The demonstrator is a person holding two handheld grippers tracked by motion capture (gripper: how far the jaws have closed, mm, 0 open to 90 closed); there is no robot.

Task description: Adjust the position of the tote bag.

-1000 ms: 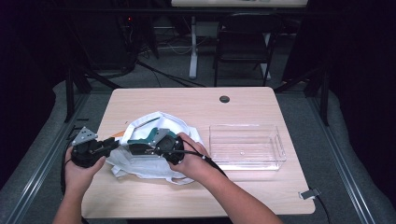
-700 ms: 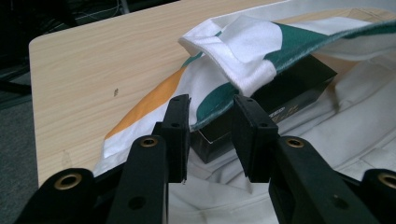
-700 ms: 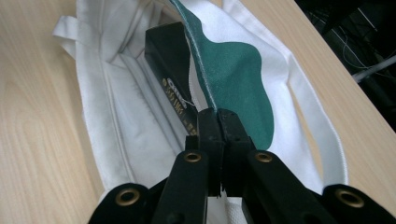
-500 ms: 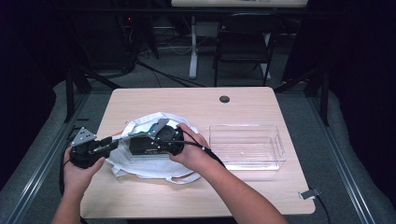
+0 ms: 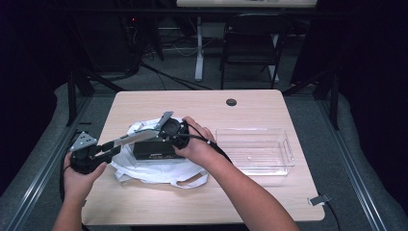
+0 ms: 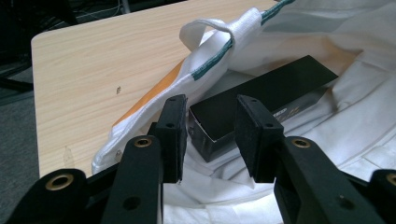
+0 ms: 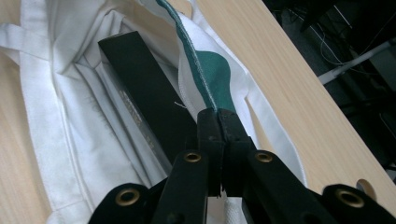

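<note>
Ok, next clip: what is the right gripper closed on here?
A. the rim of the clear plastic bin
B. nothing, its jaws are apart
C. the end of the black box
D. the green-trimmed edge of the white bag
D. In the right gripper view the right gripper has its jaws pressed together on the green-trimmed edge of the white bag, lifted above the black box lying inside.

No text can be read. The long black box (image 7: 144, 100) lying in the white bag (image 7: 70, 140) carries a line of pale print along its side, seen also in the left gripper view and the high view, but it is too small and blurred to make out.
</note>
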